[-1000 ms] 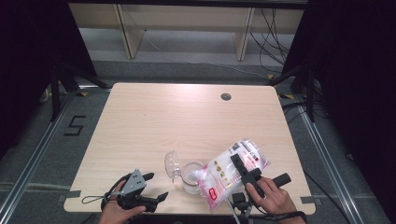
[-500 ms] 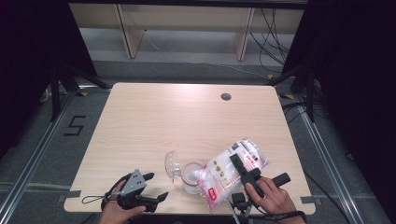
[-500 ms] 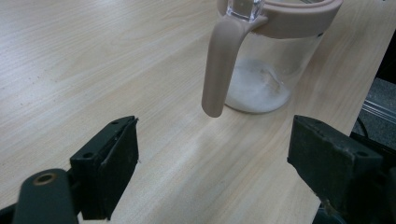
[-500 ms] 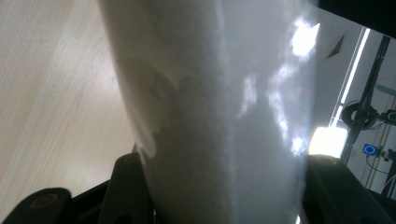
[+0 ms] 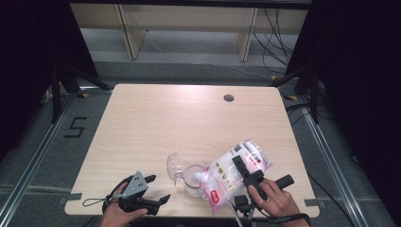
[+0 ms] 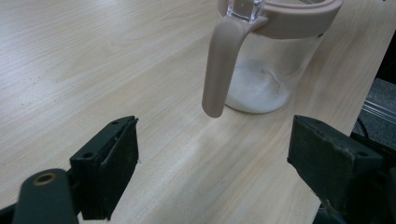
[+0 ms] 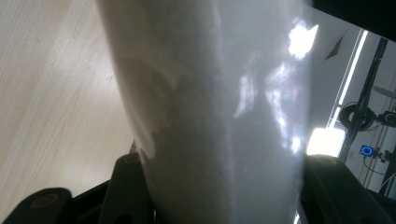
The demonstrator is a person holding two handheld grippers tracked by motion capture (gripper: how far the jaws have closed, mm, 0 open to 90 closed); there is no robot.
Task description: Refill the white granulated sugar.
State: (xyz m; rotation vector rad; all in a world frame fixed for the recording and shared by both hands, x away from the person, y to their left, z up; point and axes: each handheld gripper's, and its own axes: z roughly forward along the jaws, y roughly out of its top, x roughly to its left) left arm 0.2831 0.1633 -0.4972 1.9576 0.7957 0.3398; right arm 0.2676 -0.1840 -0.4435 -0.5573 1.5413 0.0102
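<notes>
The bag (image 5: 235,172) in the right gripper (image 5: 246,171) is clear, white inside, with red and pink print. Ahead of the black left gripper (image 6: 212,158), the jar (image 6: 268,70) is clear glass with a beige-pink rim and handle. The table (image 5: 179,123) is pale wood-grain.

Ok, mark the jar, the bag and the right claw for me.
glass jar (image 6: 261,70), left gripper view, on its clear wall above the white powder.
bag of white powder (image 5: 222,177), high view, on its printed front.
right claw (image 5: 243,168), high view, on the black jaws clamped on the bag.
</notes>
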